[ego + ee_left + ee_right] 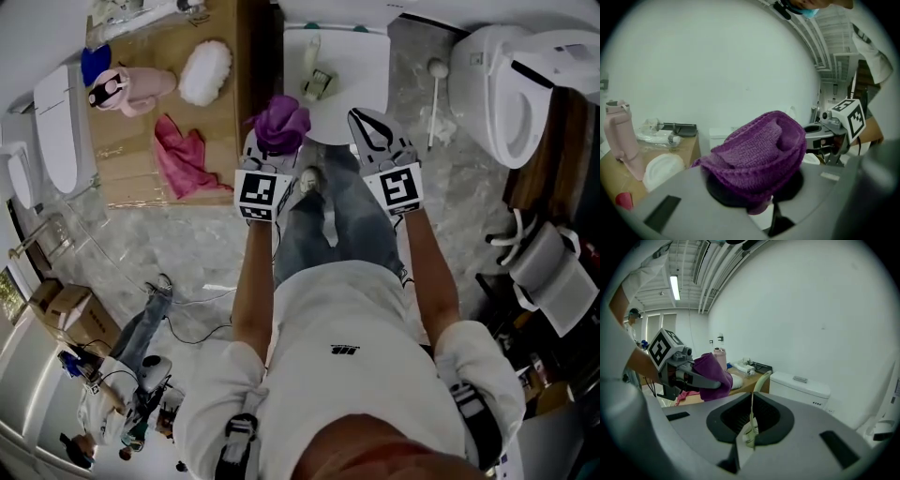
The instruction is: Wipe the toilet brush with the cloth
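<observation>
My left gripper is shut on a bunched purple knitted cloth, which bulges out over its jaws. My right gripper is shut on a thin pale green toilet brush; its stem rises ahead of the jaws. In the head view the brush hangs over a white toilet, just right of the cloth. Cloth and brush are close but apart. Both grippers are side by side above the person's knees.
A wooden table at the left carries a pink cloth, a white fluffy pad and a pink bottle. A second toilet and a white round-headed brush stand at the right. Another person stands lower left.
</observation>
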The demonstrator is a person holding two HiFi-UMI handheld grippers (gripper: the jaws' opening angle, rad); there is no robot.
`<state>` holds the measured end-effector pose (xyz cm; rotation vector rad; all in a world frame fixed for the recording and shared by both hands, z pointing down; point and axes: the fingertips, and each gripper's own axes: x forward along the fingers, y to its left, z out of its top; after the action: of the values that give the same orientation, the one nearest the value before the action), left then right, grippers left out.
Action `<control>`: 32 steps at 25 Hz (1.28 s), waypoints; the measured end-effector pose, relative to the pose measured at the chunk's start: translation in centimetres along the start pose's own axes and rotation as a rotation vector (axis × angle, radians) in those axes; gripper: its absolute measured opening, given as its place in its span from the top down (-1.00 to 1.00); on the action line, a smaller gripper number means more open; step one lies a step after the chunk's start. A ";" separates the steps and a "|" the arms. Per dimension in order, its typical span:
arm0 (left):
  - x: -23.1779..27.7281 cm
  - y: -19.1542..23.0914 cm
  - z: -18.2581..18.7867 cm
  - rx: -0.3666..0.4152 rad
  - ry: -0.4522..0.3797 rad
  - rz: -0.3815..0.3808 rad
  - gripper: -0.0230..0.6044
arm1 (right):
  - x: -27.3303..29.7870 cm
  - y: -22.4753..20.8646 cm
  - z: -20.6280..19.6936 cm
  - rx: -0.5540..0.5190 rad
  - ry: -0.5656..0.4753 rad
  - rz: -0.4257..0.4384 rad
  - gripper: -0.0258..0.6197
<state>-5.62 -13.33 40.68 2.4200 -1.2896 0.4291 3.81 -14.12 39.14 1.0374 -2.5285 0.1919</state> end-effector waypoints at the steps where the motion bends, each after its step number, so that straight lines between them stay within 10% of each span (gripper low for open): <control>1: 0.5 0.2 -0.6 0.001 0.006 0.000 0.65 | 0.5 -0.1 -0.7 -0.005 0.010 0.006 0.91; 32: 13.5 3.8 -14.6 -0.012 0.115 -0.042 0.51 | 15.5 -1.8 -20.7 -0.166 0.275 0.190 0.74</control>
<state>-2.96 -18.57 60.12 2.3711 -1.1875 0.5383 1.51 -19.79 64.38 0.6586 -2.3432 0.1626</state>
